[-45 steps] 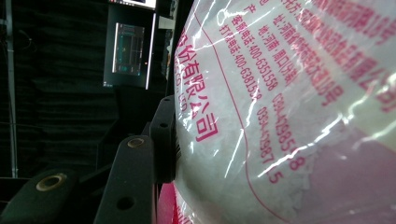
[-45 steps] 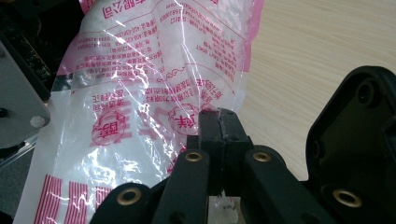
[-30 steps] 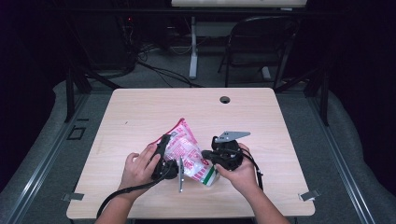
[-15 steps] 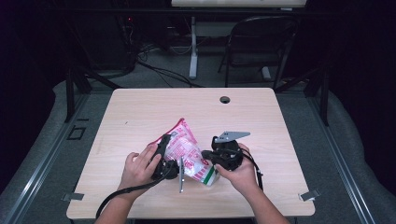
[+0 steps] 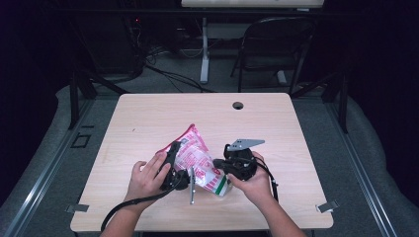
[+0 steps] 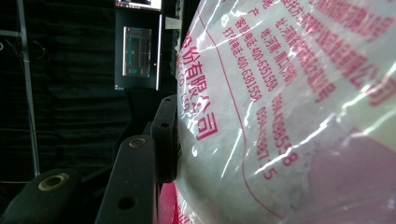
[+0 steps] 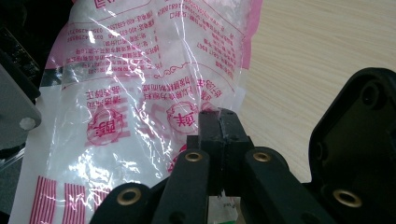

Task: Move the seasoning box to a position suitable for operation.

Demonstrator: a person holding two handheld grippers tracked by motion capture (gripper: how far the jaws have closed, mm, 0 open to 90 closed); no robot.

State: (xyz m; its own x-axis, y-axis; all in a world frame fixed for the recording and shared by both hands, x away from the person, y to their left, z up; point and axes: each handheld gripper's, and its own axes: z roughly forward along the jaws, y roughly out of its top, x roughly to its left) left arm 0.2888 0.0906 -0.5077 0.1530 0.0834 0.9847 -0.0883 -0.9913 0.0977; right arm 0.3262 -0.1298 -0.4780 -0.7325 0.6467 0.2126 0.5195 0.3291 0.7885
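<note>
Dark walls and black metal frames are standing around a pale wooden table (image 5: 148, 123), which is smooth and flat with a small round hole (image 5: 238, 105) near its far edge. Behind the table, a black folding chair (image 5: 276, 44) is sitting on grey carpet, and loose black cables are lying on the floor.

Near the front of the table, a soft plastic bag (image 5: 197, 160) is lying between the two grippers. It is thin, shiny and crinkly, clear in places, with pink edges, pink writing and pink stripes. Something white and powdery is filling the bag and making it puffy, and a bit of green is showing at its lower corner.

The left gripper (image 5: 174, 165) is black and hard, and a hand (image 5: 146, 178) is wrapping around it. Its jaws are standing partly apart, and one black jaw is pressing flat against the bulging side of the bag in the left gripper view (image 6: 289, 116). The other jaw is hidden behind the bag, so the grip cannot be fully seen.

The right gripper (image 7: 219, 123) is pinching a thin fold of the bag (image 7: 154, 74), with its two black jaws squeezed tightly together on the plastic. A grey three-cornered plate (image 5: 244, 143) is sitting on top of it. A thin grey metal rod (image 5: 192, 185) is lying just beside the left gripper, in front of the bag
</note>
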